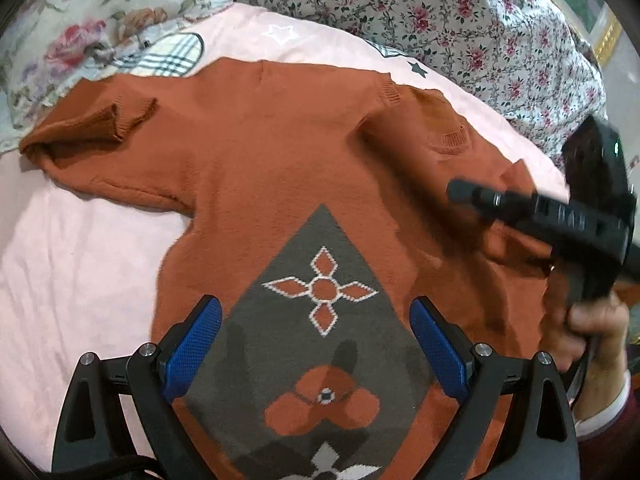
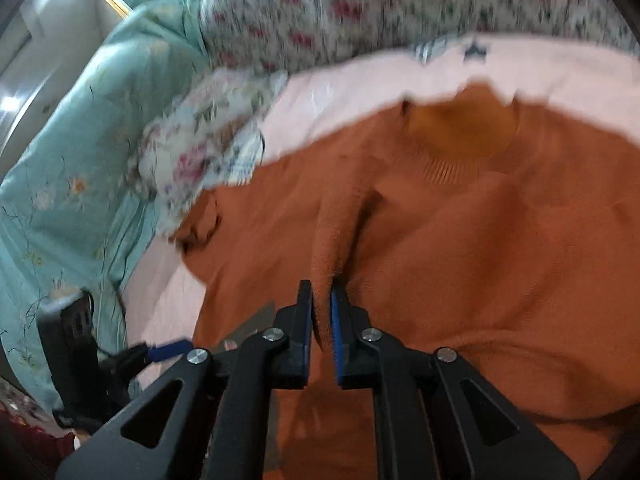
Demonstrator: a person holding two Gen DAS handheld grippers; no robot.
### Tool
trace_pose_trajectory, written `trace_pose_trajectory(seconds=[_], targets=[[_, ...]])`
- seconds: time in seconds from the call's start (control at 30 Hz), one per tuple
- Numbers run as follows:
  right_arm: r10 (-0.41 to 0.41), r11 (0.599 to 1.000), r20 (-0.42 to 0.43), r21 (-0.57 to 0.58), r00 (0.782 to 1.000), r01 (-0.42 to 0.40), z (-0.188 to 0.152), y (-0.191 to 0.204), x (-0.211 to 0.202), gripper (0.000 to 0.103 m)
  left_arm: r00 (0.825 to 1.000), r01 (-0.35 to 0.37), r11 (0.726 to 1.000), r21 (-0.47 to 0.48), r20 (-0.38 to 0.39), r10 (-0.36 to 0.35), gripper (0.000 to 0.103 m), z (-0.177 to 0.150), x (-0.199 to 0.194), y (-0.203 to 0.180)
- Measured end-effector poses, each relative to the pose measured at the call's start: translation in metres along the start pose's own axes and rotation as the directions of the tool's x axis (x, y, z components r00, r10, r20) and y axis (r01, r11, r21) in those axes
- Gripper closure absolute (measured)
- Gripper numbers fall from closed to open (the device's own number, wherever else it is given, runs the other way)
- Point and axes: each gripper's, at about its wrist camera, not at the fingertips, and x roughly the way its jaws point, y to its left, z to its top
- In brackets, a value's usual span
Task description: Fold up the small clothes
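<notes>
While the sweater (image 1: 280,168) lies mostly flat on the bed (image 1: 80,240), folding has barely begun: right gripper (image 2: 321,308) pinches a fold at 3 o'clock; left gripper (image 1: 316,336) hovers, jaws apart.

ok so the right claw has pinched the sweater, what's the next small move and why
Probably carry the pinched fold across toward the middle of the orange sweater: the right claw is shut on a ridge of knit below the collar, while the left claw hovers open over the grey diamond.
</notes>
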Motion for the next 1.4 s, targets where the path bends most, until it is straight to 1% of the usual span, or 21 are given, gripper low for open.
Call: trace_pose_trajectory(seconds=[0.03, 0.17, 0.37, 0.47, 0.5, 0.53, 0.57, 0.6, 0.67, 0.73, 0.8, 0.87, 0.97, 1.03, 1.07, 1.13, 1.17, 1.2, 1.23, 1.3, 1.4], targets=[[0.002, 1.000, -0.006, 0.015, 1.000, -0.001, -0.006, -0.003, 0.000, 0.079, 1.000, 0.018, 1.000, -0.002, -0.010, -0.018, 0.007, 0.003, 0.004, -0.001], [0.005, 0.999, 0.014, 0.054, 1.000, -0.006, -0.022, -0.012, -0.020, 0.077, 0.996, 0.077, 0.997, 0.006, -0.039, -0.076, 0.007, 0.023, 0.029, -0.012], [-0.075, 0.994, 0.091, 0.082, 0.993, 0.068, -0.043, -0.019, -0.072, 0.075, 0.989, 0.122, 0.992, 0.000, -0.085, -0.122, 0.007, 0.080, 0.092, -0.028], [-0.090, 0.990, 0.143, 0.119, 0.986, 0.073, -0.052, -0.024, -0.096, 0.071, 0.984, 0.166, 0.986, 0.007, -0.061, -0.165, 0.011, 0.105, 0.107, -0.035], [-0.098, 0.988, 0.169, 0.138, 0.981, 0.075, -0.057, -0.026, -0.106, 0.070, 0.982, 0.181, 0.983, 0.019, -0.052, -0.179, 0.029, 0.111, 0.111, -0.038], [-0.106, 0.985, 0.188, 0.153, 0.976, 0.077, -0.059, -0.027, -0.113, 0.070, 0.981, 0.187, 0.982, 0.030, -0.055, -0.185, 0.059, 0.115, 0.116, -0.041], [-0.112, 0.984, 0.199, 0.162, 0.974, 0.081, -0.061, -0.028, -0.116, 0.070, 0.981, 0.184, 0.982, 0.036, -0.066, -0.181, 0.075, 0.118, 0.121, -0.042], [-0.123, 0.981, 0.216, 0.175, 0.969, 0.086, -0.063, -0.029, -0.121, 0.069, 0.983, 0.175, 0.984, 0.041, -0.066, -0.172, 0.098, 0.119, 0.123, -0.043], [-0.135, 0.978, 0.234, 0.187, 0.963, 0.092, -0.063, -0.031, -0.127, 0.069, 0.981, 0.191, 0.980, 0.052, -0.038, -0.189, 0.098, 0.117, 0.113, -0.044], [-0.145, 0.976, 0.248, 0.197, 0.958, 0.097, -0.064, -0.033, -0.135, 0.069, 0.984, 0.161, 0.984, 0.075, 0.068, -0.166, 0.098, 0.109, 0.079, -0.040], [-0.150, 0.974, 0.271, 0.206, 0.951, 0.094, -0.065, -0.035, -0.143, 0.069, 0.972, 0.155, 0.986, 0.067, 0.168, -0.164, 0.098, 0.099, 0.042, -0.024], [-0.170, 0.970, 0.294, 0.216, 0.941, 0.108, -0.068, -0.037, -0.152, 0.069, 0.967, 0.140, 0.989, 0.037, 0.212, -0.145, 0.097, 0.086, 0.023, 0.000], [-0.191, 0.962, 0.296, 0.247, 0.936, 0.118, -0.072, -0.050, -0.157, 0.069, 0.978, 0.184, 0.982, 0.030, 0.096, -0.186, 0.085, 0.076, 0.037, 0.021], [-0.204, 0.954, 0.290, 0.272, 0.935, 0.124, -0.075, -0.057, -0.158, 0.069, 0.980, 0.196, 0.980, 0.022, 0.017, -0.196, 0.071, 0.075, 0.051, 0.024], [-0.208, 0.952, 0.291, 0.279, 0.934, 0.125, -0.075, -0.058, -0.158, 0.069, 0.981, 0.196, 0.980, 0.024, -0.003, -0.196, 0.071, 0.076, 0.057, 0.023], [-0.220, 0.950, 0.297, 0.283, 0.929, 0.135, -0.075, -0.059, -0.161, 0.069, 0.982, 0.191, 0.981, 0.039, -0.016, -0.190, 0.072, 0.078, 0.067, 0.020], [-0.229, 0.948, 0.297, 0.283, 0.927, 0.144, -0.075, -0.059, -0.162, 0.069, 0.983, 0.181, 0.982, 0.059, -0.014, -0.181, 0.076, 0.080, 0.070, 0.015], [-0.248, 0.945, 0.293, 0.283, 0.924, 0.164, -0.075, -0.060, -0.164, 0.069, 0.988, 0.153, 0.985, 0.078, -0.006, -0.153, 0.101, 0.080, 0.068, 0.013], [-0.269, 0.940, 0.286, 0.284, 0.920, 0.187, -0.074, -0.062, -0.167, 0.069, 0.991, 0.127, 0.986, 0.104, 0.030, -0.131, 0.097, 0.080, 0.059, 0.008], [-0.316, 0.930, 0.281, 0.279, 0.906, 0.238, -0.072, -0.065, -0.173, 0.069, 0.979, 0.134, 0.981, 0.137, 0.134, -0.153, 0.097, 0.077, 0.035, 0.004], [-0.409, 0.901, 0.264, 0.267, 0.873, 0.341, -0.060, -0.078, -0.177, 0.059, 0.986, 0.119, 0.981, 0.156, 0.098, -0.135, 0.097, 0.078, 0.044, 0.004]])
